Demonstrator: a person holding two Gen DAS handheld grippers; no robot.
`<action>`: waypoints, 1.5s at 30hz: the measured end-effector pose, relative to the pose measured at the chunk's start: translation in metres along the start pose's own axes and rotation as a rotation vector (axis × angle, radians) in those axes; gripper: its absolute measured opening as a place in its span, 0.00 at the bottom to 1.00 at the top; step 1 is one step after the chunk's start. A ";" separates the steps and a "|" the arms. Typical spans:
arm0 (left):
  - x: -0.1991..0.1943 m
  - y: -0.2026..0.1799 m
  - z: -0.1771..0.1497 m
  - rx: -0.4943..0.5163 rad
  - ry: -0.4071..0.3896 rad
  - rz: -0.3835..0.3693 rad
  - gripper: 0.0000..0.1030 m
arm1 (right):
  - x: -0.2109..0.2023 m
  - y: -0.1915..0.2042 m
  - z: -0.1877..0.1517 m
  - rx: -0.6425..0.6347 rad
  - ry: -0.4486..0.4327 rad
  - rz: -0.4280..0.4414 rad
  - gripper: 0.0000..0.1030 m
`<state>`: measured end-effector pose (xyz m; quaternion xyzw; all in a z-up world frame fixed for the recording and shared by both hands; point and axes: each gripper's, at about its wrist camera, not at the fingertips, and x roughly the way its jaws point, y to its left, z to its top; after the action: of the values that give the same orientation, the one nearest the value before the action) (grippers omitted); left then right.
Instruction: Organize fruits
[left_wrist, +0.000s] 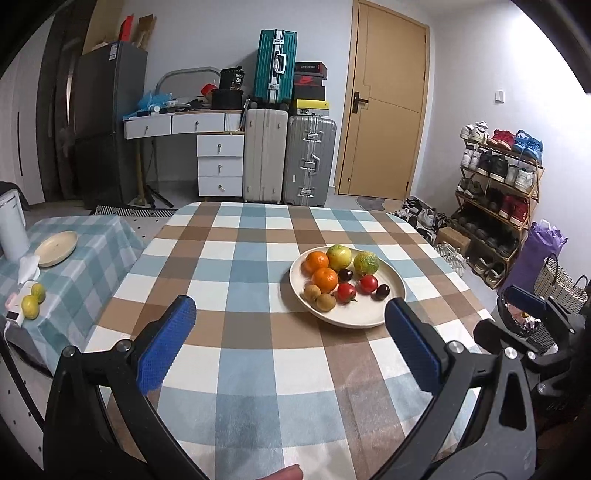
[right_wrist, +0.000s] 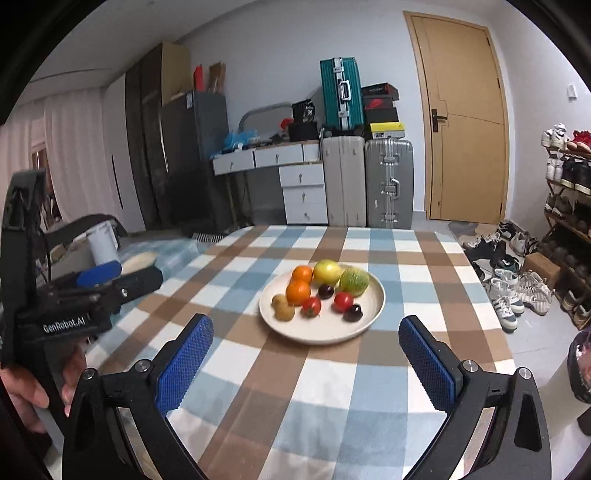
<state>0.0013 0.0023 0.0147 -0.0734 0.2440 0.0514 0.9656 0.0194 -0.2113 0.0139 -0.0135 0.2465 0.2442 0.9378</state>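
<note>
A cream plate (left_wrist: 364, 317) (right_wrist: 325, 330) sits on the checked table and holds several fruits: two oranges (left_wrist: 325, 278) (right_wrist: 298, 292), a yellow-green fruit (left_wrist: 339, 256) (right_wrist: 327, 271), a green mottled fruit (left_wrist: 365, 263) (right_wrist: 354, 281), two red tomatoes (left_wrist: 346, 292) (right_wrist: 343, 301), two dark plums (left_wrist: 382, 291) (right_wrist: 352, 313) and two brown fruits (left_wrist: 325, 302) (right_wrist: 284, 312). My left gripper (left_wrist: 290, 314) is open and empty, short of the plate. My right gripper (right_wrist: 306, 332) is open and empty, also short of the plate.
A side table at left carries an empty cream plate (left_wrist: 57, 248), two green-yellow citrus fruits (left_wrist: 30, 306) and a white appliance (left_wrist: 13, 229). Suitcases (left_wrist: 288, 158), drawers, a door and a shoe rack (left_wrist: 498, 195) stand behind. The left gripper shows in the right wrist view (right_wrist: 99, 275).
</note>
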 end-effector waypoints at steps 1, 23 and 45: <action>0.002 -0.001 0.000 -0.001 0.008 0.007 0.99 | 0.000 0.001 -0.001 -0.001 -0.002 -0.001 0.99; 0.010 -0.014 -0.004 0.038 -0.003 0.002 0.99 | -0.002 -0.005 0.001 0.055 -0.012 0.056 0.99; 0.015 -0.015 -0.007 0.035 0.015 -0.034 0.99 | 0.004 -0.006 0.001 0.075 0.013 0.084 0.99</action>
<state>0.0132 -0.0124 0.0030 -0.0608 0.2506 0.0303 0.9657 0.0257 -0.2149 0.0128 0.0306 0.2622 0.2739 0.9248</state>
